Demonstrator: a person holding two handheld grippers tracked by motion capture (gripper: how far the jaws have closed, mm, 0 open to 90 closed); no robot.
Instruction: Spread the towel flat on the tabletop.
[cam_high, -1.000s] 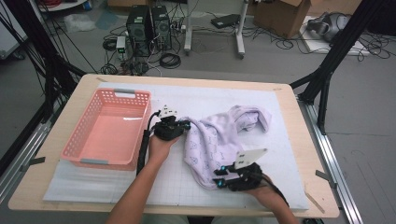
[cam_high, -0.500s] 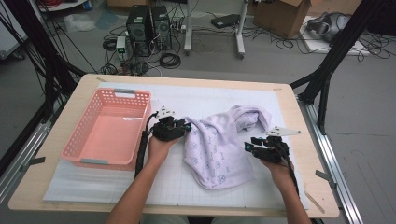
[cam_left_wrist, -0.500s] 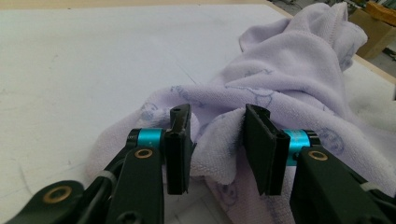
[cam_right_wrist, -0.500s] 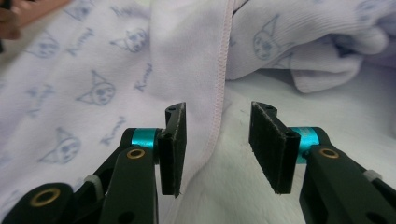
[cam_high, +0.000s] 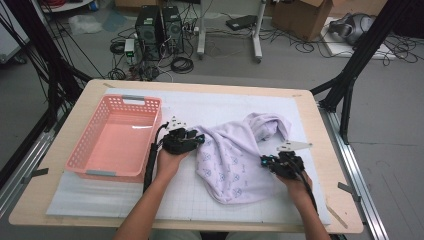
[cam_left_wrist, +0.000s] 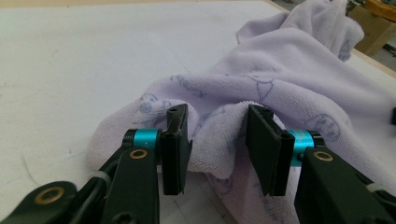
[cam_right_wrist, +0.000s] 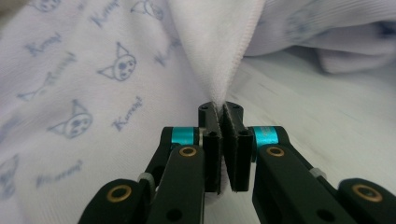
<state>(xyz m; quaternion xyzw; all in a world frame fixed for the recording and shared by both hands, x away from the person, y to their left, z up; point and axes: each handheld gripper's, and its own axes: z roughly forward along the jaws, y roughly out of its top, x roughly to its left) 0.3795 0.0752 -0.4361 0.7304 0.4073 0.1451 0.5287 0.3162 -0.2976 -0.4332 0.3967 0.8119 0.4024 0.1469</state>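
A lilac printed towel (cam_high: 235, 157) lies crumpled on the worktop (cam_high: 320, 200), just right of the pink basket (cam_high: 112, 137). The left tongs (cam_left_wrist: 217, 140), which have just been opening, stand spread around a fold at its left edge. The right tongs (cam_right_wrist: 223, 140) have just closed, pinching its right hem.

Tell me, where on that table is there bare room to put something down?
The white mat is bare between the pink basket and the table's far edge, and along the near edge below the lilac towel. The basket's floor is free too. It is crowded mid-table, where towel, left gripper and right gripper meet.
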